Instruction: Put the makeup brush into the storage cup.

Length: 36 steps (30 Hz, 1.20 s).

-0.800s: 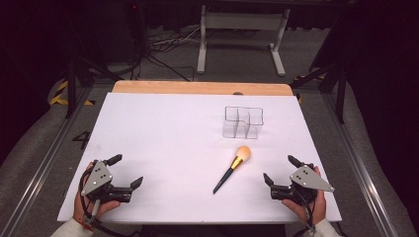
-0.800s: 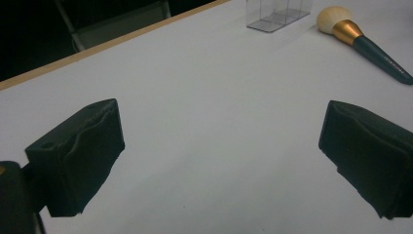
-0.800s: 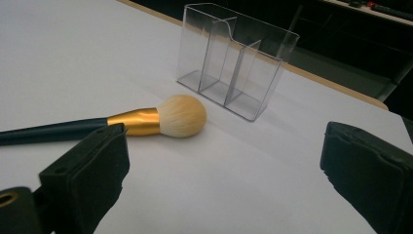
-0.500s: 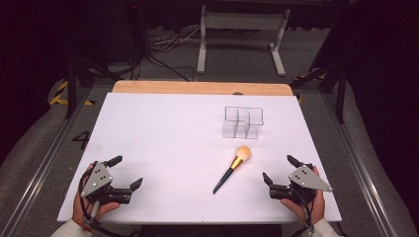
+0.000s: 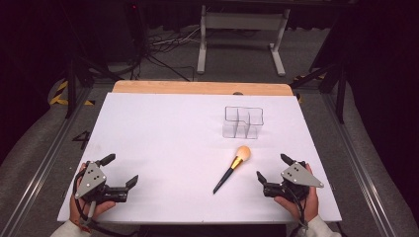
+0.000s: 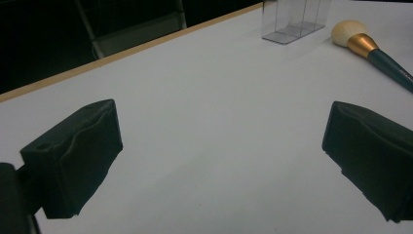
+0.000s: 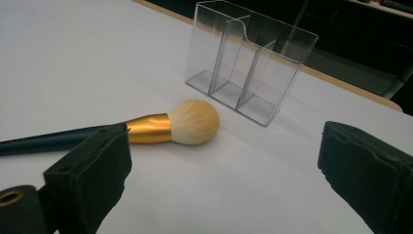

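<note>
Makeup brush [image 5: 232,167] flat on white table [image 5: 163,148], centre-right, bristle head toward far side, just near of clear organizer [image 5: 242,122]
Right gripper [image 5: 272,170] nearest, jaws spread, empty
Left gripper [image 5: 120,171] well apart at near left, jaws spread, empty
Risks, judged: round handle rolls under off-centre pinch; light organizer tips if brush head knocks its wall; bristles crush if gripped there

Only a painted "4" readable, on the grey floor [image 5: 81,139] left of the table [image 5: 163,133].
</note>
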Available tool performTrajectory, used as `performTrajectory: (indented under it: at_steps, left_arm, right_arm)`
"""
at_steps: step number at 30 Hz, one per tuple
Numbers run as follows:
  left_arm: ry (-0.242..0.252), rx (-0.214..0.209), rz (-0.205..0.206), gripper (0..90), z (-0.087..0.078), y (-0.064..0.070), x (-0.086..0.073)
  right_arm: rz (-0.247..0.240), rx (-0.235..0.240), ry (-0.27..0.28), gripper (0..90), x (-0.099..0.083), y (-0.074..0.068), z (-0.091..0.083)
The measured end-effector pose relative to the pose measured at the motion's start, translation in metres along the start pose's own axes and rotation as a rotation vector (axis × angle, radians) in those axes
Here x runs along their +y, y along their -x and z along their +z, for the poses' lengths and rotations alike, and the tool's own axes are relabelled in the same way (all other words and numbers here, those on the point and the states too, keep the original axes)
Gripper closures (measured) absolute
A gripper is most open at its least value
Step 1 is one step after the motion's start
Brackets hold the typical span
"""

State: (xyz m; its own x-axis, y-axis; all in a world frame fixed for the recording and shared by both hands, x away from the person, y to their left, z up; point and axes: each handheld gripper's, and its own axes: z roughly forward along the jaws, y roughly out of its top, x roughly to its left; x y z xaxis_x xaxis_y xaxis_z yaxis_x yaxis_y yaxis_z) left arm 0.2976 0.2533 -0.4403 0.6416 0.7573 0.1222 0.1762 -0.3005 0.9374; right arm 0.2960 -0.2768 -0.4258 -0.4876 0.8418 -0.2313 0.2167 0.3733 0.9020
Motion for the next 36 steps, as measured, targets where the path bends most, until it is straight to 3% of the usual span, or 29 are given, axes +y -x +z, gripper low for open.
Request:
performTrajectory:
  at_steps: [6, 7, 8, 9, 11, 13, 16, 19, 23, 26, 28, 30, 36]
  left_arm:
    - [0.004, 0.0, -0.015, 1.8, -0.002, -0.001, -0.001]
    - [0.002, -0.001, -0.015, 2.0, -0.002, -0.001, -0.001]
    - [0.004, -0.011, -0.019, 2.0, -0.001, -0.001, -0.001]
    - [0.004, -0.011, -0.019, 2.0, -0.001, -0.001, -0.001]
    - [0.002, -0.027, -0.022, 2.0, 0.0, -0.001, -0.001]
    - [-0.004, -0.033, -0.017, 2.0, 0.001, 0.0, 0.0]
    - [0.001, -0.039, -0.015, 2.2, 0.003, 0.001, 0.002]
    - [-0.006, -0.048, -0.006, 2.3, 0.004, 0.001, 0.002]
    - [-0.005, -0.051, -0.02, 2.6, 0.004, 0.0, 0.002]
    - [-0.003, -0.049, -0.027, 2.7, 0.004, 0.0, 0.003]
    - [-0.009, -0.048, -0.028, 2.8, 0.004, 0.0, 0.003]
    - [-0.008, -0.047, -0.031, 2.9, 0.005, 0.0, 0.003]
    - [-0.018, -0.045, -0.033, 3.2, 0.007, 0.0, 0.002]
  right_arm:
    - [0.031, -0.014, -0.025, 8.2, 0.006, -0.001, 0.003]
    - [0.046, -0.012, -0.026, 9.0, 0.009, 0.0, 0.002]
    - [0.109, -0.012, -0.055, 10.5, 0.016, 0.002, 0.002]
    - [0.109, -0.012, -0.055, 10.5, 0.016, 0.002, 0.002]
    - [0.202, 0.032, -0.132, 11.9, 0.023, 0.007, 0.007]
    - [0.251, 0.041, -0.247, 12.7, 0.03, 0.009, 0.016]
    - [0.33, 0.054, -0.356, 16.0, 0.041, 0.013, 0.029]
    - [0.404, 0.112, -0.472, 14.5, 0.052, 0.015, 0.045]
    - [0.447, 0.16, -0.579, 14.0, 0.058, 0.006, 0.066]
    - [0.509, 0.198, -0.668, 12.5, 0.057, -0.005, 0.083]
    - [0.54, 0.219, -0.7, 11.6, 0.056, -0.012, 0.091]
    - [0.556, 0.228, -0.719, 10.6, 0.057, -0.017, 0.098]
    - [0.541, 0.229, -0.788, 12.3, 0.056, -0.037, 0.114]
